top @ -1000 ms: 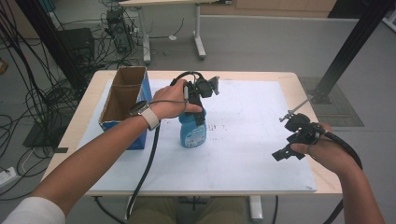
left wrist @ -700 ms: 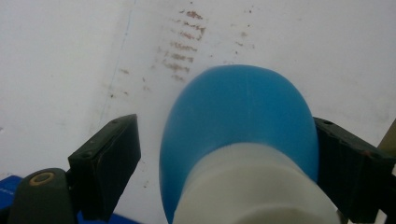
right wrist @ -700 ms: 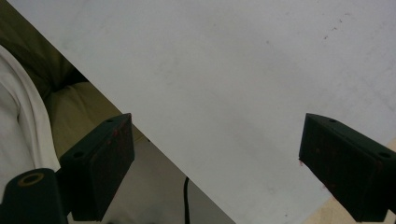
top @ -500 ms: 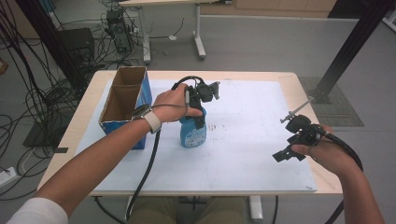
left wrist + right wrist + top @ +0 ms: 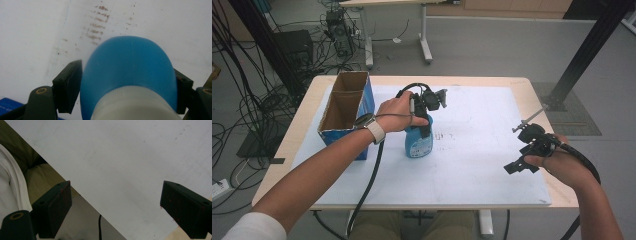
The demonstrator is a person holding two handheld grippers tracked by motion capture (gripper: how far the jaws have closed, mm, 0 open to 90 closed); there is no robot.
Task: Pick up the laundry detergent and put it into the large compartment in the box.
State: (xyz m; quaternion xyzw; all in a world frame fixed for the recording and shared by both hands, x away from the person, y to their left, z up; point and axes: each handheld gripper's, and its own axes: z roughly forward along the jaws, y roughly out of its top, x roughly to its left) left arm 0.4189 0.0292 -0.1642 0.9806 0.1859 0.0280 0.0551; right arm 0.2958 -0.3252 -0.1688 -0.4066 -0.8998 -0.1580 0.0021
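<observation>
A blue bottle (image 5: 419, 142) with a white label stands upright on the white sheet (image 5: 472, 165), left of centre. My left gripper (image 5: 424, 122) comes down over its top. In the left gripper view the bottle's rounded blue shoulder (image 5: 130, 67) sits between the two black pads (image 5: 71, 86). The jaws have just been closing and the pads now press on its sides. My right gripper (image 5: 517, 167) is held over the table's front right edge. Its jaws stand wide open (image 5: 115, 207) with nothing between them.
An open cardboard box with blue sides (image 5: 344, 107) stands at the table's left, close beside the left forearm. The white sheet covers most of the wooden table (image 5: 562, 200). Cables, a second table and a black post stand on the floor beyond.
The left hand has settled slightly lower over the bottle's top. The right hand has kept still.
</observation>
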